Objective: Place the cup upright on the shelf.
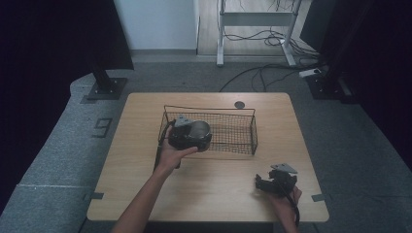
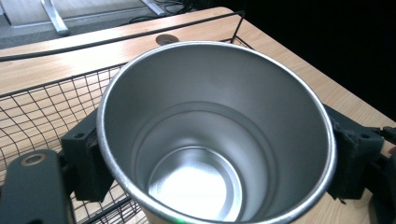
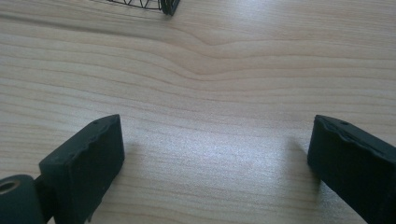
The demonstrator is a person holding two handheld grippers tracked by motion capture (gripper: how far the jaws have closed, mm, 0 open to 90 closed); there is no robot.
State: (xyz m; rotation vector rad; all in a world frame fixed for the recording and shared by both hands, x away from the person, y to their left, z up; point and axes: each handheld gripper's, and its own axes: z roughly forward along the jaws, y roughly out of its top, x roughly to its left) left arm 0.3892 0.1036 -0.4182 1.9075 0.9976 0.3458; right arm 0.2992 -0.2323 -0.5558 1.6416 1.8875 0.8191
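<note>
Steel cup gripped over the wire basket's left end.

In the high view the left gripper (image 1: 190,136) was clenched on a steel cup (image 1: 199,129), held at the left end of the black wire basket (image 1: 243,133), at about nine o'clock from the basket's middle. In the left gripper view the cup (image 2: 215,135) was seen from above its open mouth, empty and shiny inside, with a black jaw pressed against its wall at three o'clock and another at nine o'clock, and the basket's mesh (image 2: 42,112) lay behind it. The right gripper (image 1: 265,183) rested at about five o'clock on the wooden table (image 1: 214,189), well apart from the basket, its jaws spread wide with nothing but bare wood (image 3: 210,93) between them.
</note>
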